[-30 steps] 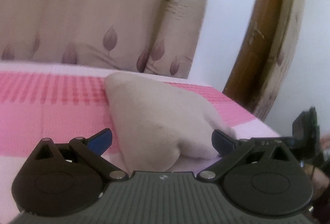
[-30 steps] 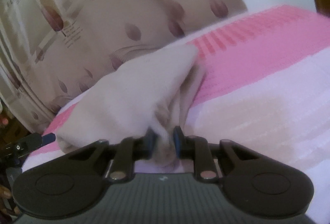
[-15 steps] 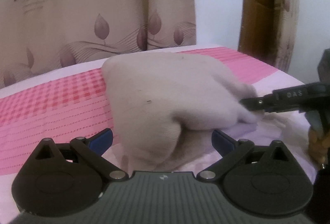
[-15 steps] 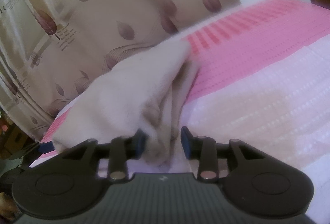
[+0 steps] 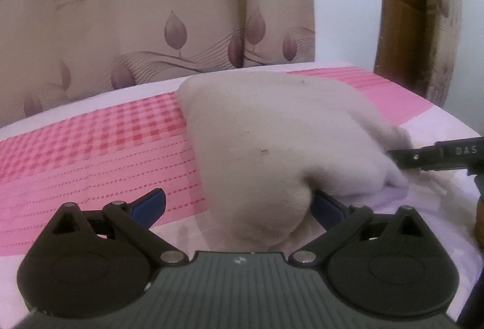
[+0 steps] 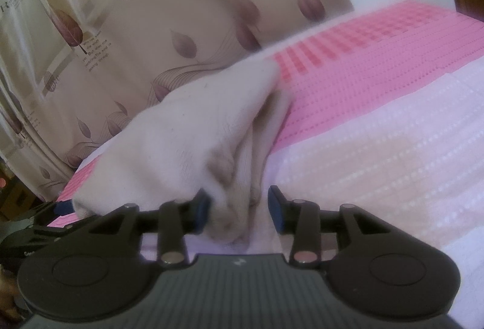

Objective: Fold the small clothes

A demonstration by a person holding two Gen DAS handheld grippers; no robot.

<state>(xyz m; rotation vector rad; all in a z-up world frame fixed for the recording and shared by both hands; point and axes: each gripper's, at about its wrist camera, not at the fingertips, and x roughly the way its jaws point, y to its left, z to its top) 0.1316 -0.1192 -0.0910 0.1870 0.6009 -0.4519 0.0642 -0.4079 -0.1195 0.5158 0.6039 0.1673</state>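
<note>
Right wrist view: right gripper [image 6: 239, 206], jaws just opening, straddles a fold of the cream garment [image 6: 187, 129] on the bed [image 6: 378, 147]; left gripper [image 5: 237, 205] spread wide.

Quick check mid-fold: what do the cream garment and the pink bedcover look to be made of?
Garment: looks like a soft, matte knit, possibly cotton; it slumps in rounded folds and shows faint fuzz. Bedcover: seems a woven, waffle-textured cloth, matte, with raised checks and dotted rows. Fibre content cannot be told.
</note>
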